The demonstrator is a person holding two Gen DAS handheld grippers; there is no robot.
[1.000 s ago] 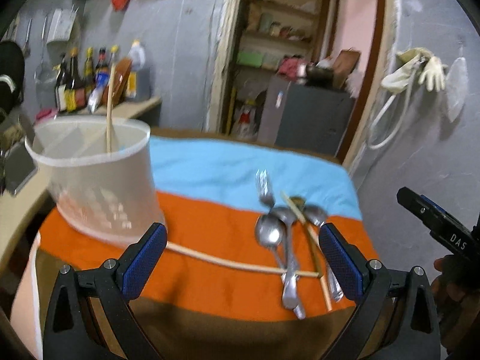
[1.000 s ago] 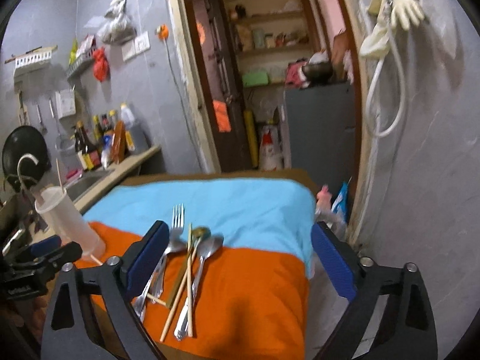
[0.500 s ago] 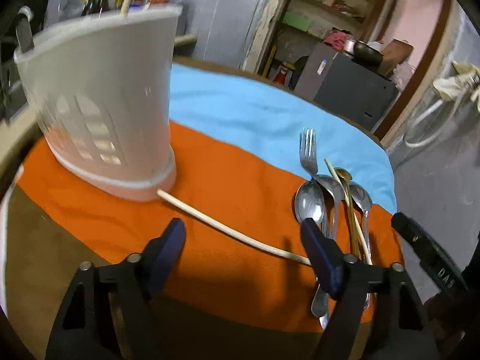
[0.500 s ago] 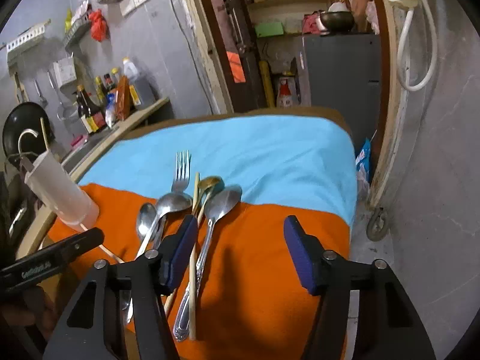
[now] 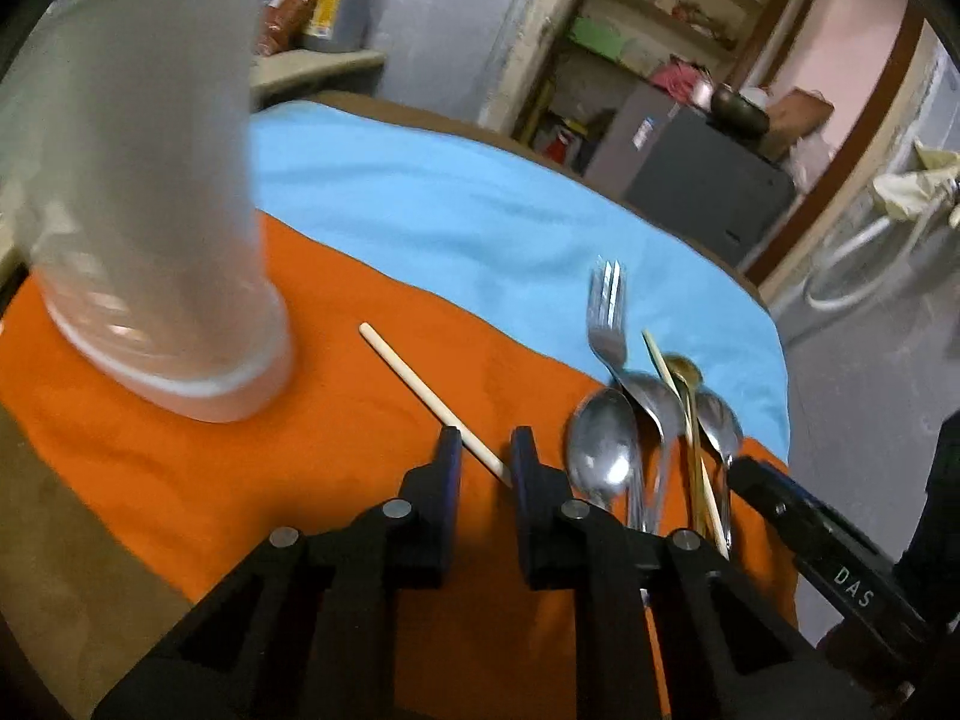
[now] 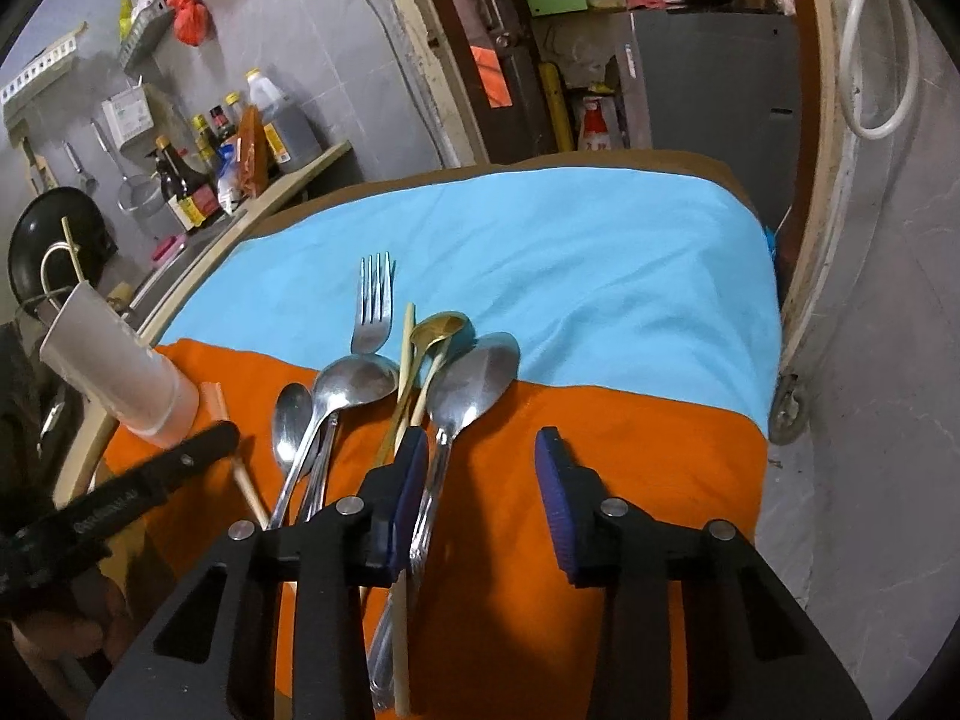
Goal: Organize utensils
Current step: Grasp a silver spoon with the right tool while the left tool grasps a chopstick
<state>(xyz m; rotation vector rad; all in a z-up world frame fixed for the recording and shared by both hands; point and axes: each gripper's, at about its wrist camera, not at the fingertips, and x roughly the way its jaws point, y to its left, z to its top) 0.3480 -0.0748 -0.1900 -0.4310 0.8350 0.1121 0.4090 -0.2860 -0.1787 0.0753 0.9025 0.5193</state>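
A white plastic utensil holder [image 5: 144, 228] stands on the orange cloth at the left; it also shows in the right wrist view [image 6: 117, 369]. A loose wooden chopstick [image 5: 420, 387] lies on the cloth, and my left gripper [image 5: 485, 450] has narrowed around its near end, with a small gap still showing. A pile of a fork [image 6: 373, 306], several steel spoons [image 6: 474, 375], a gold spoon [image 6: 438, 327] and a chopstick [image 6: 405, 354] lies at the right. My right gripper [image 6: 480, 468] is open low over the pile, its left finger beside a spoon handle.
The table is covered with a cloth [image 6: 540, 252] striped blue, orange and brown. A counter with sauce bottles [image 6: 192, 186] runs along the left. A doorway with shelves and a grey cabinet [image 6: 714, 78] lies behind. The table's right edge drops off next to a wall.
My left gripper dropped toward the loose chopstick and closed most of the way around its end. My right gripper lowered onto the utensil pile and narrowed somewhat.
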